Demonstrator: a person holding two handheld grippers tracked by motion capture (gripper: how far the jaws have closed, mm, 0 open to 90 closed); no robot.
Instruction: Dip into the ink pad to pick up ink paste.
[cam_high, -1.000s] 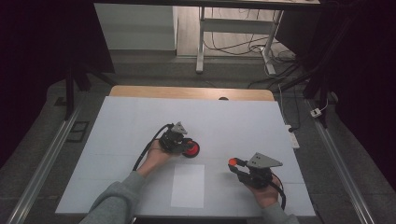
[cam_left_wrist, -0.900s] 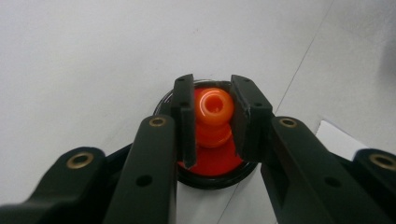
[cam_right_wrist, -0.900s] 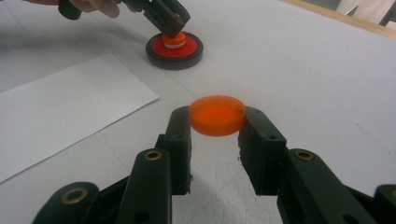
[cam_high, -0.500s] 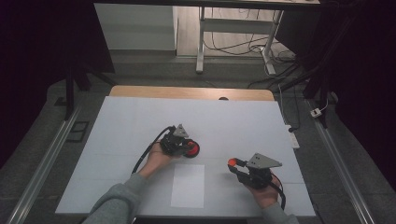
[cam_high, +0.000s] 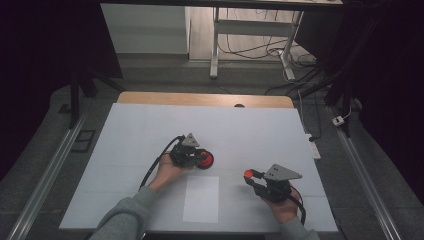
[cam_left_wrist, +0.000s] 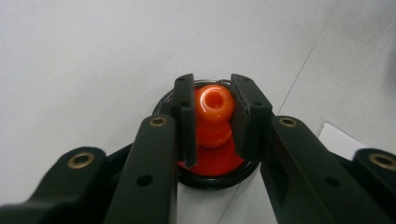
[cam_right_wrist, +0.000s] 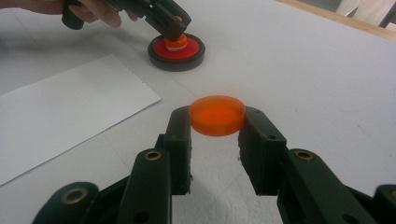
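A person is holding two small orange parts in two sets of tongs over a white counter.

The left tongs (cam_left_wrist: 212, 116) are closing on an orange knob (cam_left_wrist: 213, 105) that is standing upright at the centre of a red disc in a black ring (cam_high: 204, 159), likely steadying it or getting ready to lift it. The right tongs (cam_right_wrist: 217, 123) are gripping a flat, round, translucent orange cap (cam_right_wrist: 217, 114) by its edges, keeping it level just above the counter (cam_high: 250, 130), well apart from the disc, seemingly waiting to be brought over. The knob is looking glossy, rounded, with a small hollow on top. A white sheet of paper (cam_high: 201, 199) is lying between the two hands.
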